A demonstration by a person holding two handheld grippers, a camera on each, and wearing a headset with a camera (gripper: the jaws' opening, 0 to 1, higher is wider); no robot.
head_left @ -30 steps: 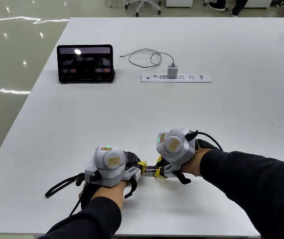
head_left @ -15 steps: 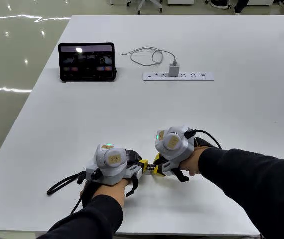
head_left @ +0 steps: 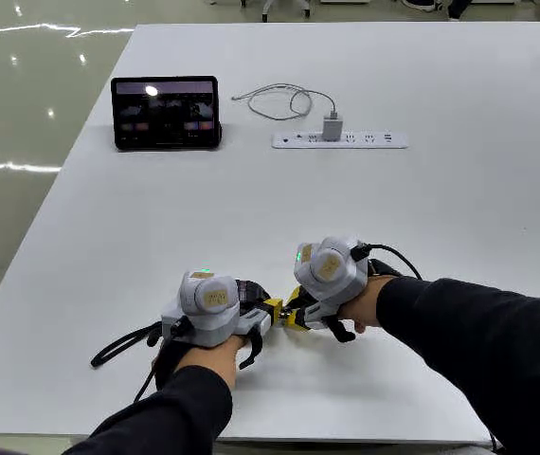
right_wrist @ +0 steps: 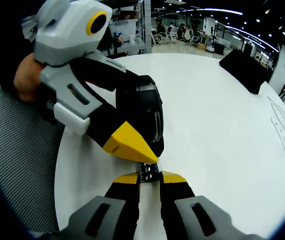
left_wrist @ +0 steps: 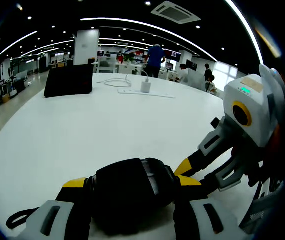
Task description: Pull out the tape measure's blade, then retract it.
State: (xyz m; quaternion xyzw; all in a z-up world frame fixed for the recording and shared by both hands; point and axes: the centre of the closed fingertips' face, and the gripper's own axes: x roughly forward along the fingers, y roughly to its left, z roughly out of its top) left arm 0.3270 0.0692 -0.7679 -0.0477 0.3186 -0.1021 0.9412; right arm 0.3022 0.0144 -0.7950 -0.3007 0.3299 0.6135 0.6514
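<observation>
Tape measure [left_wrist: 132,197] clamped in left tool [left_wrist: 131,182], blade [right_wrist: 147,171] pinched by right tool [right_wrist: 149,178]

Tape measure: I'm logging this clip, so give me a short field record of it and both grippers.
tape measure: black case, by the near edge of the white table
left gripper: shut on the tape measure
blade: a short stretch is out
right gripper: shut on the blade's end
background: tablet, power strip

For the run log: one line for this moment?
left gripper: shut on black tape measure case | right gripper: shut on narrow marked blade | blade: short length out
</observation>
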